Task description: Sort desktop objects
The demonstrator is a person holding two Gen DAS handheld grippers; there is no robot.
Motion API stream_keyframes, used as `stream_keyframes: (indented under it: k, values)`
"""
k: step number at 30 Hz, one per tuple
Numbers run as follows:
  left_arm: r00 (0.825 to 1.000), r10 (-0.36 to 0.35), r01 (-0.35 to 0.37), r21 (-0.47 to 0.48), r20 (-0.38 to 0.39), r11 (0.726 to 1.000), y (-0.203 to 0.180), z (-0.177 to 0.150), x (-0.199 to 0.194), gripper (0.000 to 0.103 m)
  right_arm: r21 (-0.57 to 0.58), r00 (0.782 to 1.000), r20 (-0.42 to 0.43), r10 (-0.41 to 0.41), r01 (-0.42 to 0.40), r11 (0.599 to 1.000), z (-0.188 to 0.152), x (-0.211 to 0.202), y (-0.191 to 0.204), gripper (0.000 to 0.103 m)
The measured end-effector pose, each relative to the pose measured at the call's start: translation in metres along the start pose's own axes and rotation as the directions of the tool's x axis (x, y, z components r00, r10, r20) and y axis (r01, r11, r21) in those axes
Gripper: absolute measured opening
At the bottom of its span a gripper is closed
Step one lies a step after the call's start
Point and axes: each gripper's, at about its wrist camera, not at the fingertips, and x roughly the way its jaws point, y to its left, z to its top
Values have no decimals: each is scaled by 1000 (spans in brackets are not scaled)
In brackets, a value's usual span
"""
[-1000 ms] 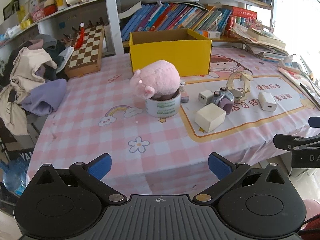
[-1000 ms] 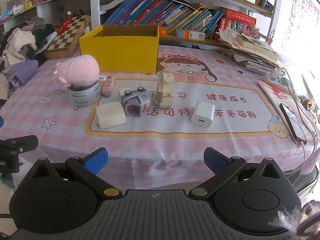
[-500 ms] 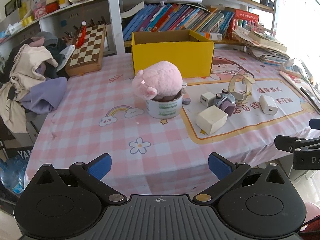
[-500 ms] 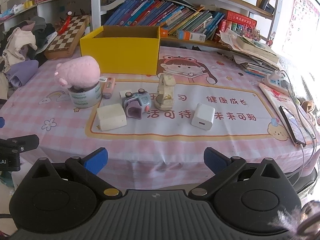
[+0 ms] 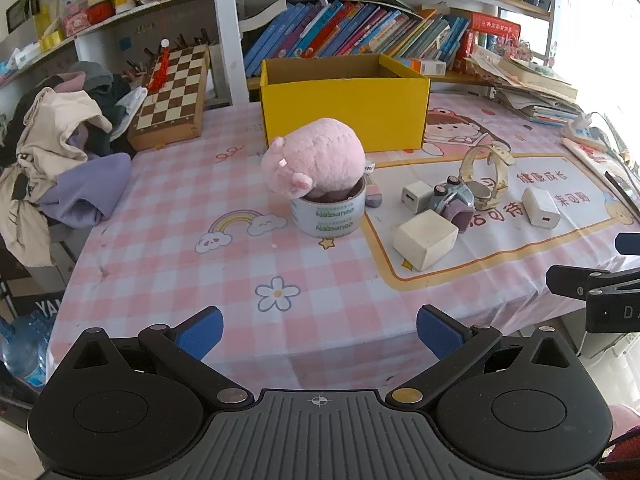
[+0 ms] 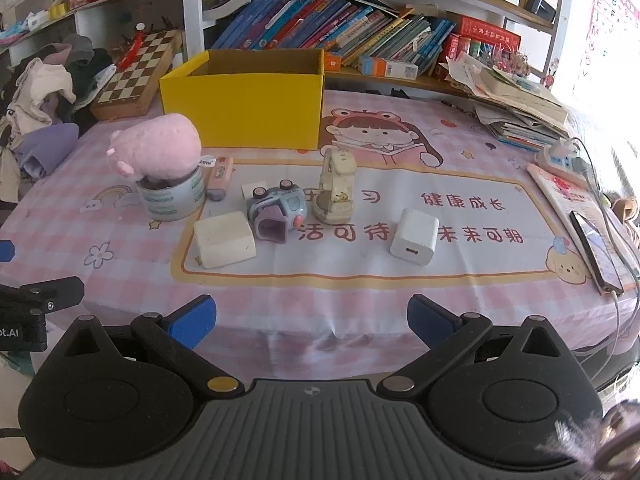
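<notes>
A pink checked tablecloth (image 6: 120,264) covers the table, with an open yellow cardboard box (image 6: 248,108) at the far side. Nearer, a pink plush pig (image 5: 316,158) sits on a white tape roll (image 5: 330,216) — right of it a cream block (image 6: 224,240), toy camera (image 6: 276,208), white charger (image 6: 414,236). Left gripper (image 5: 318,328) and right gripper (image 6: 310,320) both gape wide, empty, at the near edge.

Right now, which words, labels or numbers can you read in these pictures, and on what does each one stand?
"健康成长": table mat, upper line.
"未来可期": same mat, lower line.
"ot.AI", start cut off: side of the left gripper, seen from the right wrist.
Green print on the tape roll: too blurred to read.
Book spines and plush tag: too small to read.
</notes>
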Motion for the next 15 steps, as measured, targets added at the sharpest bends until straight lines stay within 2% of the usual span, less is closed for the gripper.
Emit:
stream_keyframes:
  k: [15]
  values:
    - [1000, 3, -3, 9, 2, 1000, 0, -1, 0, 103, -6, 1000, 4, 4, -4, 1000, 3, 2, 0, 101]
